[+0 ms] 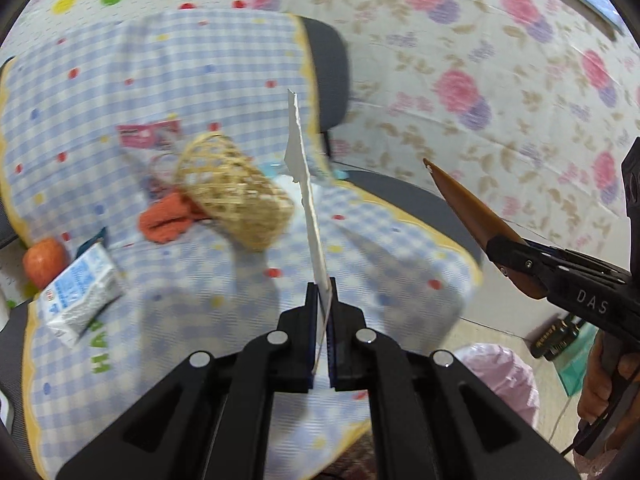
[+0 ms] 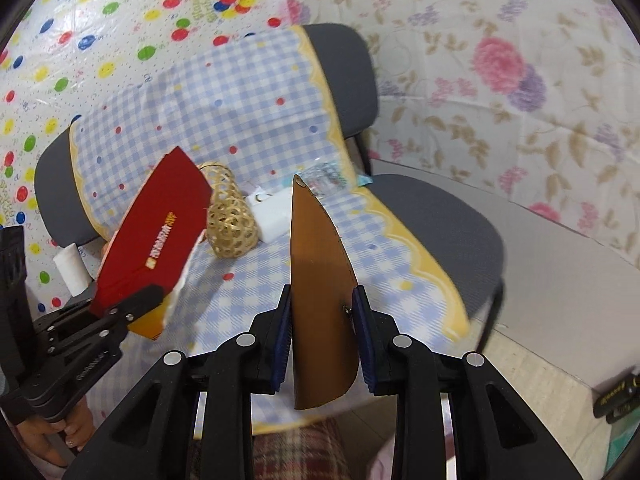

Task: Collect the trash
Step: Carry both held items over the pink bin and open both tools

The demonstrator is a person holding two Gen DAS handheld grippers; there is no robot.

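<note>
Above checkered cloth, brown card between right claw pads.

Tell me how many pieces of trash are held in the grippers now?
2. A torn red card is clamped in the left gripper. A brown leather-like piece is between the pads of the right gripper. More trash may lie hidden on the chair.

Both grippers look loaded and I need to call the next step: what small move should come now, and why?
Probably swing both hands toward the pink bag at lower right and drop there. The left gripper is shut on the torn red card, the right gripper on the brown curved piece, both lifted clear of the checked cloth. Neither can pick more.
</note>
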